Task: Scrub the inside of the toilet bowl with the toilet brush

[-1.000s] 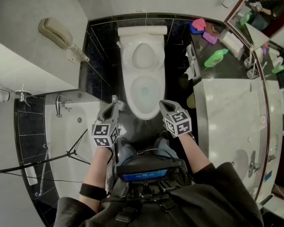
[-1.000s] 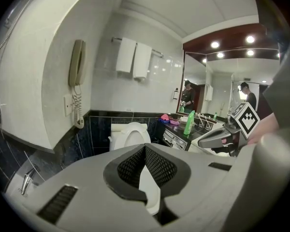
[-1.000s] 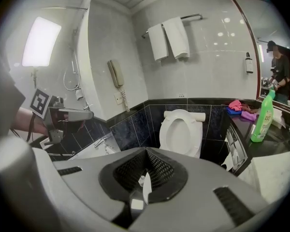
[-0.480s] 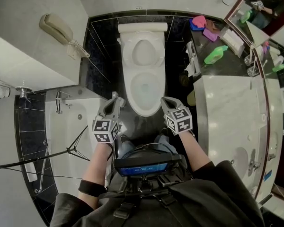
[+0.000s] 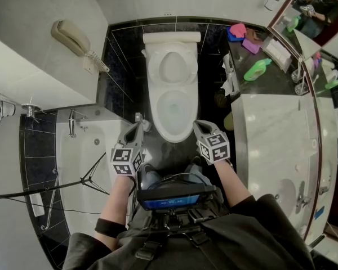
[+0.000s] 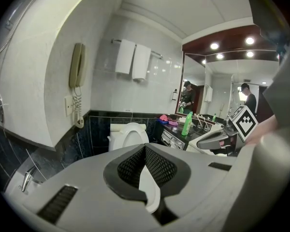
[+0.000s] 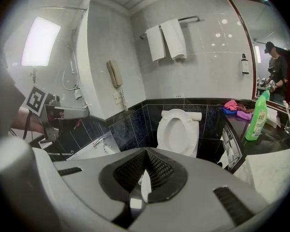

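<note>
Black tiles (image 5: 119, 77) around white toilet (image 5: 158, 94); left claw (image 5: 137, 122), right claw (image 5: 197, 125) both clenched, empty.

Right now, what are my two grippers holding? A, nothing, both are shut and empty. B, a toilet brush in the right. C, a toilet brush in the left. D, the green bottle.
A: the left gripper and right gripper each show jaws together with nothing between them, short of the toilet.

We are seeing only a slight drift of the head view: the toilet (image 5: 174, 77) and the wall phone (image 5: 73, 41) are sitting a touch further right than a second ago, the left gripper (image 5: 137, 122) and right gripper (image 5: 199, 125) are shifting with them, and the chest screen (image 5: 172, 198) is showing slightly higher
</note>
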